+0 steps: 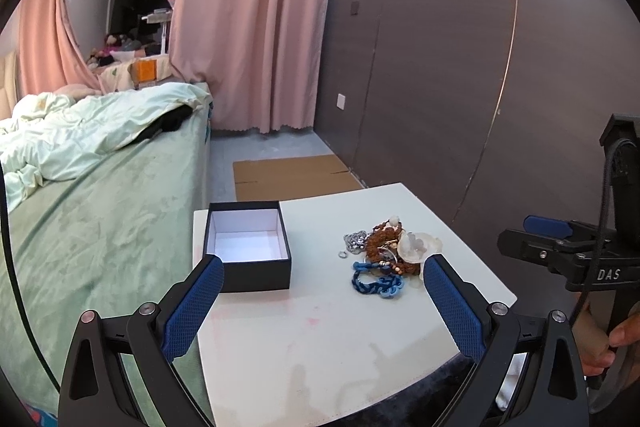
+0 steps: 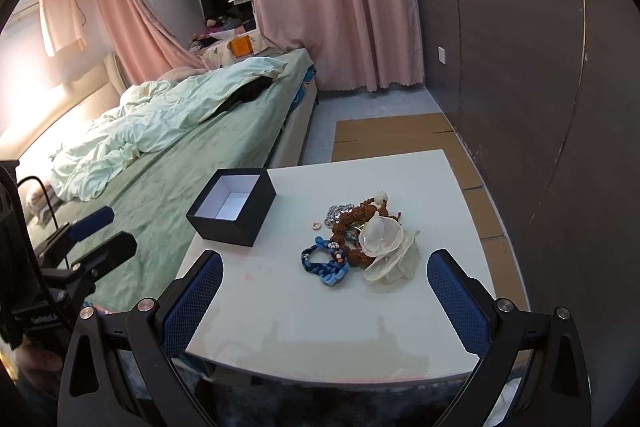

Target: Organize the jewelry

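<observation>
Black box (image 1: 247, 247), white inside, open, empty, upright on table's left part. Jewelry pile (image 1: 390, 251) well right of it: brown bead strand, blue braided bracelet (image 1: 376, 281), translucent white flower piece (image 2: 386, 247), silver pendant, small ring (image 2: 316, 225).

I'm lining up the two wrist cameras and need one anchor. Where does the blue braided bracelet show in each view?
Left wrist view: the blue braided bracelet lies right of centre on the white table, at the near edge of the jewelry pile, close to the right fingertip.
Right wrist view: it lies near centre, at the pile's near-left edge.
Shared landmark: the open black box, left of the bracelet in both views.
</observation>
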A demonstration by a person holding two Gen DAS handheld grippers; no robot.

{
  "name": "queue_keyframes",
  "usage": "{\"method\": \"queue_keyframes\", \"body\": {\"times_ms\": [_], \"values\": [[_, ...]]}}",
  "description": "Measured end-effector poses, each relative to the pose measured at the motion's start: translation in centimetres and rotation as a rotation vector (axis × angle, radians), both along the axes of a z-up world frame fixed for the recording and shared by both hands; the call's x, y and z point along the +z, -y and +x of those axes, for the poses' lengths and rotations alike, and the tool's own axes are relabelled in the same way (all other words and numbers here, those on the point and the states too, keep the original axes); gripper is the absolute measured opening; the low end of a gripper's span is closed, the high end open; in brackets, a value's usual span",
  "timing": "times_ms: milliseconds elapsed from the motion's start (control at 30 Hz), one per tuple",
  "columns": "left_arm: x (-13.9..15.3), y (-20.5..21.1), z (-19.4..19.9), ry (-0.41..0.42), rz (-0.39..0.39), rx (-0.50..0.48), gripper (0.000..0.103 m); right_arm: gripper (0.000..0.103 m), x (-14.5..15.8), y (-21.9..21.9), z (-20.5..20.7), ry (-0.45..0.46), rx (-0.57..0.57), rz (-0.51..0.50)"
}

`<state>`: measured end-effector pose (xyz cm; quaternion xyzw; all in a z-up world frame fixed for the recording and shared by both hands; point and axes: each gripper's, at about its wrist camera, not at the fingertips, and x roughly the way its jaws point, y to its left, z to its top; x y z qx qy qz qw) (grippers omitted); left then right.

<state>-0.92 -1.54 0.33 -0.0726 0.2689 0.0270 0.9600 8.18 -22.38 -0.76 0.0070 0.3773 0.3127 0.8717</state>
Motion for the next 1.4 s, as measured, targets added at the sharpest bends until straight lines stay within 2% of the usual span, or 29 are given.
{"method": "queue_keyframes", "body": {"times_ms": [100, 400, 533, 700, 1233, 1400], "values": [[0.4, 0.2, -0.3, 0.014, 0.013, 0.011, 0.100, 0.103, 0.0, -0.2, -0.1, 0.006, -0.001, -0.010], [0.2, -0.1, 0.2, 0.018, -0.023, 0.021, 0.100, 0.103, 0.2, 0.2, -0.1, 0.011, -0.003, -0.005], [0.2, -0.1, 0.5, 0.031, -0.003, 0.026, 0.100, 0.103, 0.2, 0.3, 0.0, 0.012, -0.008, -0.010], [0.1, -0.5, 0.4, 0.025, -0.028, 0.017, 0.100, 0.103, 0.3, 0.3, -0.1, 0.014, -0.014, -0.007], [0.1, 0.0, 0.6, 0.026, -0.011, 0.002, 0.100, 0.103, 0.4, 0.5, -0.1, 0.003, -0.012, -0.005], [0.0, -0.1, 0.9, 0.016, -0.027, 0.008, 0.100, 0.103, 0.3, 0.5, 0.0, -0.005, -0.017, -0.017]]}}
